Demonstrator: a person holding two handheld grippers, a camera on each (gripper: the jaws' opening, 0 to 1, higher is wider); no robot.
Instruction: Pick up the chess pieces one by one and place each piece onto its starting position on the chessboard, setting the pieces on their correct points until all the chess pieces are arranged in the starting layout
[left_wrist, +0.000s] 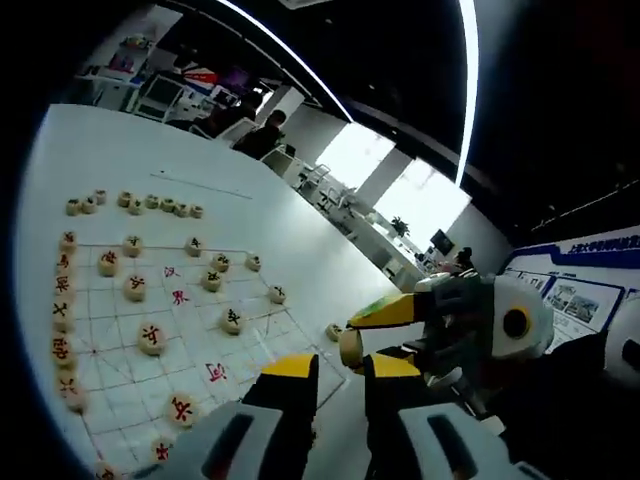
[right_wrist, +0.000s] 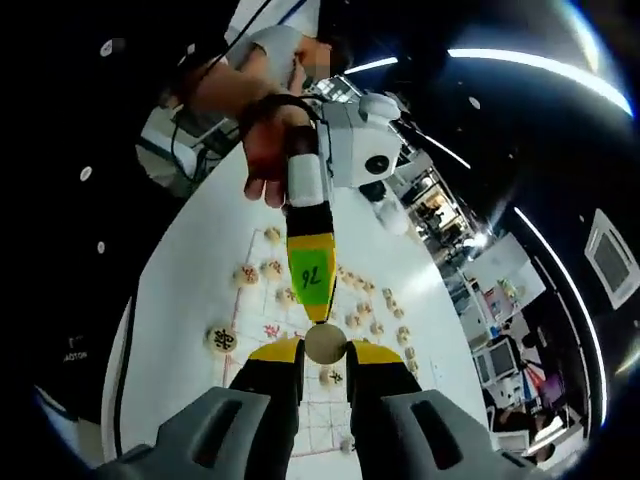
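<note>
**While it hangs mid-air, that piece could slip**

Since the right claw (right_wrist: 325, 352) pinches the round pale wooden chess piece (right_wrist: 325, 343) only by its rim, above the white chessboard sheet (left_wrist: 200, 340) on the white surface (left_wrist: 170, 150), a bump from the empty, slightly parted left claw (left_wrist: 340, 365) could probably knock it loose, scattering placed pieces.

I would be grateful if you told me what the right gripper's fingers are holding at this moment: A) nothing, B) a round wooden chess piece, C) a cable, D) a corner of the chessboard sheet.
B: in the right gripper view, a round pale chess piece sits pinched in the right gripper, above the chessboard, with the left gripper close behind it.
</note>
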